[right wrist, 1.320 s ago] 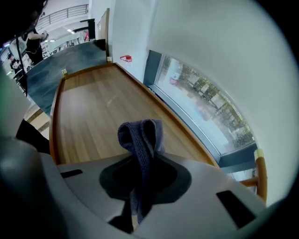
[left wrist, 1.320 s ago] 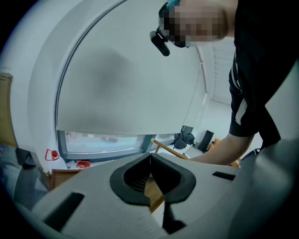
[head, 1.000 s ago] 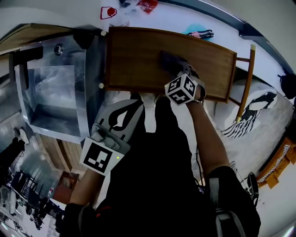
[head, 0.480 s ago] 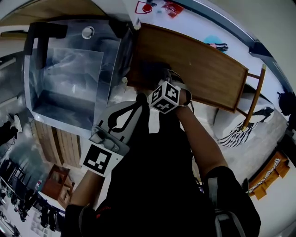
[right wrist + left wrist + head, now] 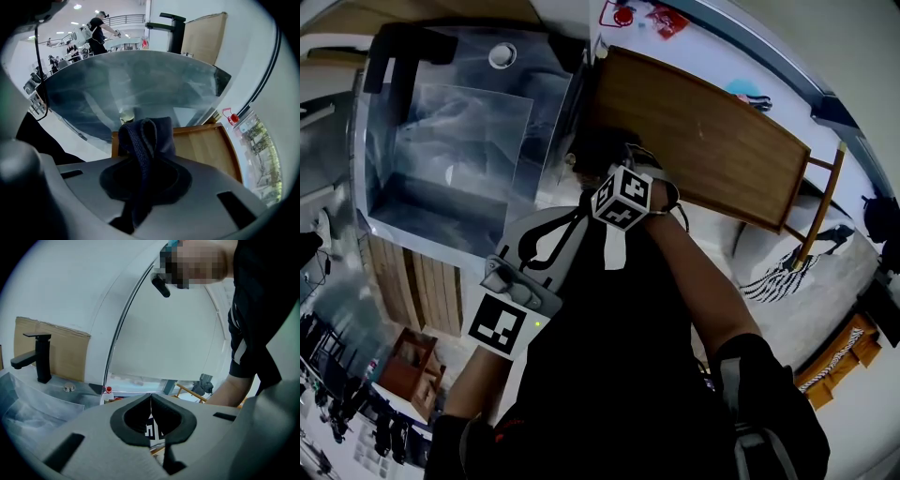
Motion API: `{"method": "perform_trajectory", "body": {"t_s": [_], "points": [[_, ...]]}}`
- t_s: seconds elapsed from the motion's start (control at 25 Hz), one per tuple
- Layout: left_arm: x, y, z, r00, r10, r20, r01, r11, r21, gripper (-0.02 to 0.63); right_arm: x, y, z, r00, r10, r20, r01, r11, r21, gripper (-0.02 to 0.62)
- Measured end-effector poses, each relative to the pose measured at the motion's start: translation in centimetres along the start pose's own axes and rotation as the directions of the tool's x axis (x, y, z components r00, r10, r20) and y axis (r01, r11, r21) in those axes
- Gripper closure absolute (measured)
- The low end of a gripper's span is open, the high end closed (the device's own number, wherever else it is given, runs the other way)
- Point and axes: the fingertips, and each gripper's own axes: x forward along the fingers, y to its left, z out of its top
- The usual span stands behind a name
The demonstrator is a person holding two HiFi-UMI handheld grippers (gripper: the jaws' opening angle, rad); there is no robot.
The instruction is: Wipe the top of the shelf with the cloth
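Observation:
The brown wooden shelf top (image 5: 712,131) runs across the upper right of the head view. My right gripper (image 5: 607,167), under its marker cube, is over the shelf's near left corner, shut on a dark blue cloth (image 5: 598,148) that rests on the wood. In the right gripper view the cloth (image 5: 146,133) bunches up between the jaws, with the shelf top (image 5: 201,147) just beyond it. My left gripper (image 5: 570,217) hangs lower, off the shelf and in front of the person's dark shirt. Its jaws (image 5: 151,401) meet with nothing between them.
A steel sink (image 5: 459,141) wrapped in clear film adjoins the shelf's left end, with a black faucet (image 5: 171,28) behind it. A wooden chair frame (image 5: 825,202) stands at the shelf's right end. Small red items (image 5: 661,19) lie on the white surface beyond.
The right gripper has dragged the cloth leftwards along the shelf top, from about its middle to the left corner by the sink. The left gripper has kept its place.

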Motion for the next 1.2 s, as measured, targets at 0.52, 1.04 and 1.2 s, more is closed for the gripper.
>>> {"method": "perform_trajectory", "body": {"t_s": [0.52,1.04,1.2], "points": [[2.9,-2.6,0.1,0.999,-0.036,-0.026,0.037,0.999,0.018,0.584,-0.8,1.1,-3.1,0.999,0.044,-0.006,-0.044,0.999,-0.008,0.548],[8.2,-8.1,0.8,0.99,-0.131,-0.061,0.135,0.989,0.068,0.584,-3.6,-0.9,-10.9,0.999,0.018,-0.037,-0.015,0.995,0.098,0.548],[9.7,-9.8,1.0,0.985,-0.155,-0.075,0.16,0.984,0.079,0.584,-4.7,-1.6,-13.5,0.999,0.009,-0.047,-0.003,0.99,0.139,0.548]]}}
